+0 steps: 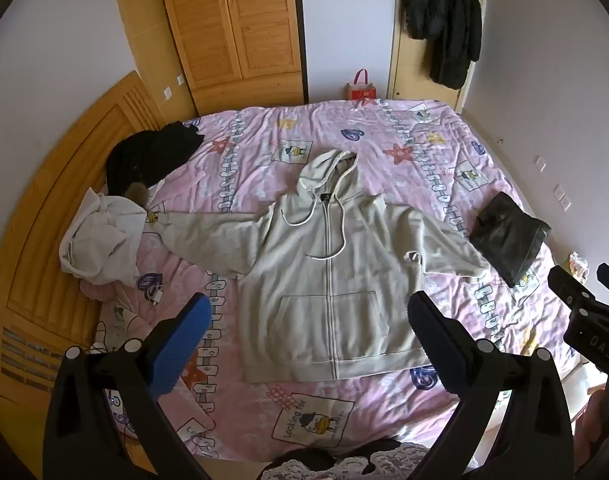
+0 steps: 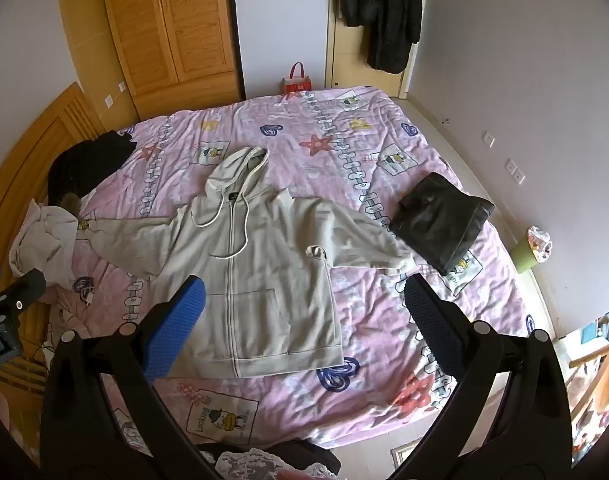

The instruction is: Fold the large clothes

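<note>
A light grey zip hoodie point(image 1: 328, 272) lies flat and face up on the pink patterned bed point(image 1: 344, 128), sleeves spread to both sides, hood toward the far end. In the right wrist view the same hoodie point(image 2: 260, 280) sits left of centre. My left gripper point(image 1: 308, 320) hovers above the hoodie's hem, open, with nothing between its fingers. My right gripper point(image 2: 304, 304) is open too, above the hoodie's lower right corner and the bedspread point(image 2: 384, 320). The right gripper's body point(image 1: 588, 320) shows at the right edge of the left wrist view.
A folded black garment point(image 1: 508, 236) lies by the right sleeve end. A white garment point(image 1: 100, 240) and a black heap point(image 1: 148, 160) sit at the left by the wooden headboard point(image 1: 64, 208). A charger cable point(image 1: 156, 294) lies near them. A green bin point(image 2: 532, 252) stands on the floor.
</note>
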Demonstrator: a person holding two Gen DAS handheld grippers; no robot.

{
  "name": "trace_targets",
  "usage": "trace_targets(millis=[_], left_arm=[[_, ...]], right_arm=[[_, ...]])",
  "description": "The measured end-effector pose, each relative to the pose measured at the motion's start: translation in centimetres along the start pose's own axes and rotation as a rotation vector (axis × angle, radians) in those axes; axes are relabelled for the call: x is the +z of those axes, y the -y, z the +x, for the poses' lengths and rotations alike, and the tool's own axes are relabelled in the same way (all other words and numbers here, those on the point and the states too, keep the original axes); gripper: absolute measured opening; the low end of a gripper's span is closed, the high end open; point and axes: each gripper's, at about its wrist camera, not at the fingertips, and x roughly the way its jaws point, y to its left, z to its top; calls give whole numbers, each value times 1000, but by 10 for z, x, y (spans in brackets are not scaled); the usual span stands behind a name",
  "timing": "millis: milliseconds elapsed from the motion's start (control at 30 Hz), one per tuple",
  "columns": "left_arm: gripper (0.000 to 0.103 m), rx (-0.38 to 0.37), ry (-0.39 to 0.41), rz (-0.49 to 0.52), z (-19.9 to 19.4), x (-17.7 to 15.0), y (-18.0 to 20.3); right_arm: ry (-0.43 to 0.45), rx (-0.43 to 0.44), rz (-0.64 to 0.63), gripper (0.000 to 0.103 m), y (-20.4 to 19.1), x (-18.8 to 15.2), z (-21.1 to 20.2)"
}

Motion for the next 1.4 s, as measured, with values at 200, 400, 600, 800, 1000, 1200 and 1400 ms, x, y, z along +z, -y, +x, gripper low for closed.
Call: trace_targets(millis=[200,400,600,800,1000,1200,1400], left_arm=[[96,-2,-7,0,0,0,0],[96,-3,-6,0,0,0,0],[96,-3,-8,-1,0,0,0],[96,4,-15,-5,-1,-2,2],[96,6,-17,-5,3,-4,2],[96,33,-19,-5,2,-13,5],[96,72,-23,-3,-5,-11,15]], right_arm=[[1,1,2,97,0,0,-1],[0,3,-1,97,1,0,-1],[-2,1,-1,97,0,-1,0],[-9,4,-6,97,0,0,2],[-14,5,2,97,4,-6,6],[-24,7,12,97,21,-14,13],[-35,35,35,97,36,-15,19]])
